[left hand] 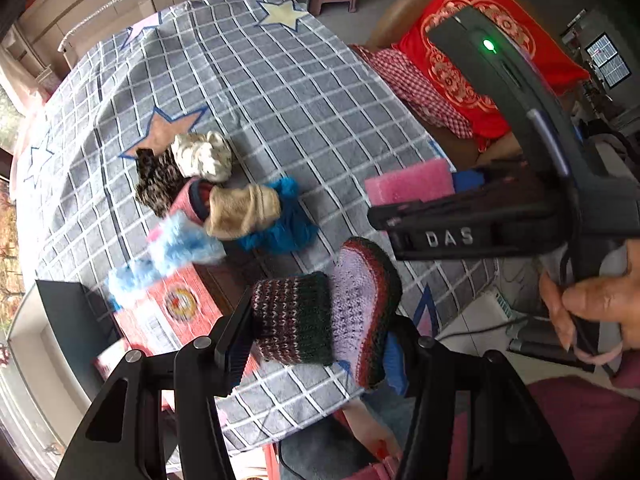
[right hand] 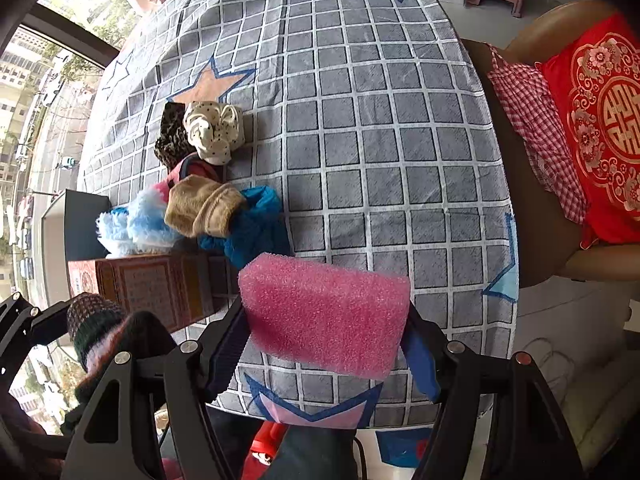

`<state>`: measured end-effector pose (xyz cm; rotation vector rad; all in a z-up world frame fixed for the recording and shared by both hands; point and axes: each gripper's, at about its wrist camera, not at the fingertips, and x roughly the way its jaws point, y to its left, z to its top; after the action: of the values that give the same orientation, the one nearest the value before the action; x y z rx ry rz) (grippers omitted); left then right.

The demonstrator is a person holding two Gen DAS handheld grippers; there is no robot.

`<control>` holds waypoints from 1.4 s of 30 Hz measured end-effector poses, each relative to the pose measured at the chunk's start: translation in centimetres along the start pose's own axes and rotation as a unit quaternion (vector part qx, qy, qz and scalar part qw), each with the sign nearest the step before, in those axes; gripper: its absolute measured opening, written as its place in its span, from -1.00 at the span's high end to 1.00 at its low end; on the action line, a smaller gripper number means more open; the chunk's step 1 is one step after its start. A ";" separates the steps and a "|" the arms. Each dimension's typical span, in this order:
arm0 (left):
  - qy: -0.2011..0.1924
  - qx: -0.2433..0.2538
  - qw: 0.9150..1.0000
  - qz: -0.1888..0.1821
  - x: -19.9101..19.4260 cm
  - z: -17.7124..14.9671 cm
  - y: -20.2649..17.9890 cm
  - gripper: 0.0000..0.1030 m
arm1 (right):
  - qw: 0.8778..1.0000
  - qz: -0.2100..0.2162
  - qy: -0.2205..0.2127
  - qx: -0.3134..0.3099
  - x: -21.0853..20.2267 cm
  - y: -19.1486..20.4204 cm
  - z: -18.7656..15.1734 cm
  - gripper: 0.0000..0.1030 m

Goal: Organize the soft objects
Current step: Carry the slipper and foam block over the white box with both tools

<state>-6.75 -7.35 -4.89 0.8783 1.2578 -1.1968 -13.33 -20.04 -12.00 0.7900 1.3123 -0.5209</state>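
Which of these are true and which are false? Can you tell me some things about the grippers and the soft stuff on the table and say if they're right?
1. The right gripper holds a pink sponge. True.
2. The left gripper holds a yellow ball. False: it is shut on a knitted slipper, striped dark with a lilac sole.
3. A pile of soft things lies on the checked tablecloth. True.
4. The tablecloth is plain white. False: it is grey with white lines and stars.
5. The red cushion lies on the table. False: it sits on a chair beside the table.
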 end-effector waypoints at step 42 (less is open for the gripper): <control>-0.057 -0.182 0.979 0.067 -4.9 -21.0 21.8 -0.14 | 0.982 -0.008 0.049 -0.180 3.1 24.7 -10.5 -0.39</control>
<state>10.20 18.17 -5.89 0.6037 1.2523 -0.8619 -1.30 4.08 -10.42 0.5090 1.4529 -0.2481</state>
